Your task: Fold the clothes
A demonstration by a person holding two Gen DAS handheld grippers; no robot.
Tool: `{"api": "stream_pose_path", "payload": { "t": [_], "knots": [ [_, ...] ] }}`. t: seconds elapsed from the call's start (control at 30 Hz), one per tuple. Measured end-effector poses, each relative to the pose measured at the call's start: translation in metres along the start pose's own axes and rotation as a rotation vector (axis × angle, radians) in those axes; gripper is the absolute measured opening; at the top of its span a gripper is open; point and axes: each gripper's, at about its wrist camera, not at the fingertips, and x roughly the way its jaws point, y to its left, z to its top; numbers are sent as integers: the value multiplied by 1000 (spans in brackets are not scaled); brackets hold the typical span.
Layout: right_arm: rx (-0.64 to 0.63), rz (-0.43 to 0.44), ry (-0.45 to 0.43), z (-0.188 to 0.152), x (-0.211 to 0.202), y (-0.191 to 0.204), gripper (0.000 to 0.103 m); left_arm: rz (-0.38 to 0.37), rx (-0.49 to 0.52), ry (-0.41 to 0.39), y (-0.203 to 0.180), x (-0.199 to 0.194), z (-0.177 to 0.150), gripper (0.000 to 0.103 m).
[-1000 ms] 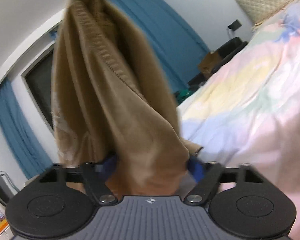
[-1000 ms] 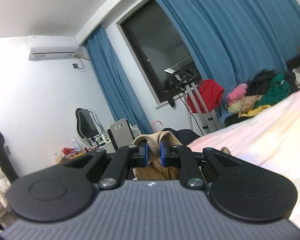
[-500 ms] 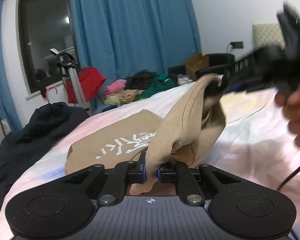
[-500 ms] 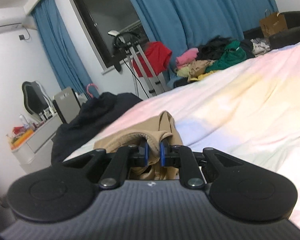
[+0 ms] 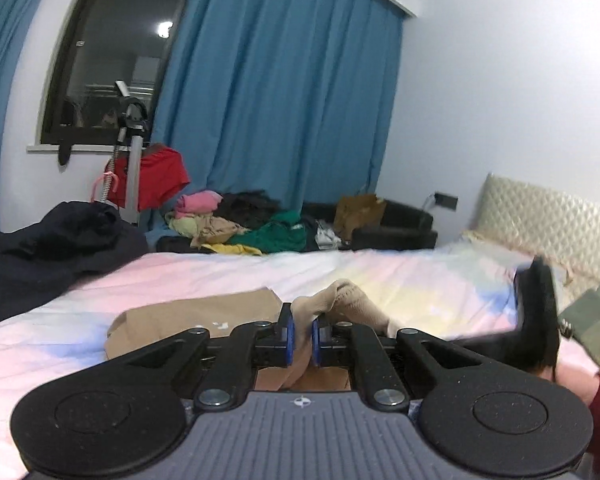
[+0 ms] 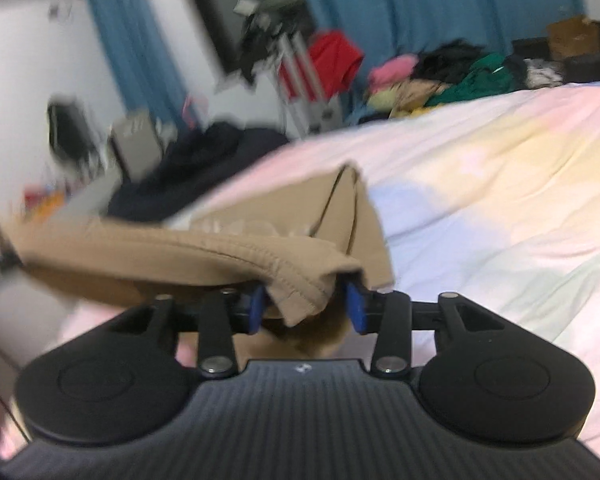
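We are laying the tan shirt [image 6: 220, 248] on the bed [image 6: 500, 184]: left gripper [image 5: 300, 338] clenched on its hem, right gripper [image 6: 306, 312] released; next we release left.

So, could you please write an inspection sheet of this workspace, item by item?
Surface: bed with pastel sheet, used as work surface.
Job's things: tan garment, partly laid on the bed, its edge lifted.
Clutter: dark clothing at the bed's far left.
Grippers: left gripper shut on tan garment; right gripper open, the hem lying loosely between its jaws.
Cables: nothing seen.
Surroundings: blue curtains, dark window, clothes pile beyond the bed, headboard.
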Motion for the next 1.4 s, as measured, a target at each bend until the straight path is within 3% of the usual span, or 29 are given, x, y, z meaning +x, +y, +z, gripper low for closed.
{"api": "stream_pose_path", "payload": {
  "t": [0.07, 0.27, 0.47, 0.53, 0.63, 0.7, 0.83, 1.0, 1.13, 1.27, 1.4],
  "knots": [
    [-71, -51, 35, -4, 6, 9, 43, -8, -50, 0, 11, -2, 2, 9],
    [-115, -184, -34, -2, -11, 12, 43, 4, -73, 35, 21, 9, -2, 9],
    [-75, -315, -352, 10, -79, 4, 48, -17, 125, 93, -12, 27, -23, 9],
    [-82, -323, -417, 12, -96, 3, 51, -41, 150, 117, -22, 29, -32, 9],
    [-79, -325, -400, 13, -97, 0, 50, -54, 124, 146, -24, 37, -42, 9],
    [-56, -318, -341, 10, -84, -5, 51, -56, 74, 162, -19, 42, -45, 9],
    [31, -205, -264, 4, -68, -12, 50, -45, -15, 206, -2, 54, -47, 12],
    [91, -123, -275, 1, -70, -13, 50, -27, -267, 273, 36, 73, -54, 16],
    [139, -120, -226, -1, -69, -20, 51, -9, -358, 266, 55, 87, -56, 16],
    [159, -91, -79, -9, -53, -22, 52, -12, -402, 237, 61, 97, -56, 16],
    [165, -153, 19, -26, -34, -17, 52, -7, -436, 203, 60, 99, -50, 13]
  ]
}}
